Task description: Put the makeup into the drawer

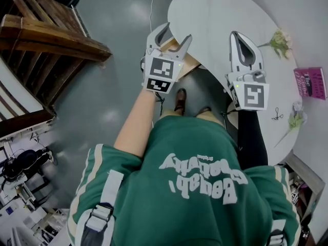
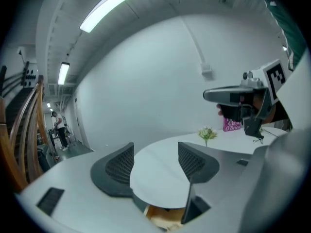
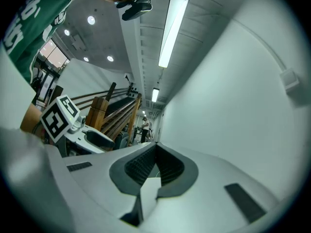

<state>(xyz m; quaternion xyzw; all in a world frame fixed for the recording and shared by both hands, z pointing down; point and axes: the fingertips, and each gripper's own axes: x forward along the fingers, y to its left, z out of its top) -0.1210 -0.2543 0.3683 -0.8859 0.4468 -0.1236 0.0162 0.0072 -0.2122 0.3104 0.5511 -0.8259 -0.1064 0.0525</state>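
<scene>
My left gripper (image 1: 178, 32) is open with nothing between its jaws, held above the near edge of the round white table (image 1: 220, 9). Under that edge an open wooden drawer (image 1: 190, 64) shows, also seen at the bottom of the left gripper view as the drawer (image 2: 165, 218) below the left gripper (image 2: 155, 152). My right gripper (image 1: 237, 35) is shut and empty, level over the table to the right; its jaws meet in the right gripper view (image 3: 155, 152). I cannot make out any makeup item.
On the table's right side lie a small flower sprig (image 1: 279, 42), a pink book (image 1: 310, 82), another flower (image 1: 297, 116) and a small black object (image 1: 277, 114). A wooden stair rail (image 1: 46, 32) stands on the left over grey floor. My shoes (image 1: 180, 99) are beneath the drawer.
</scene>
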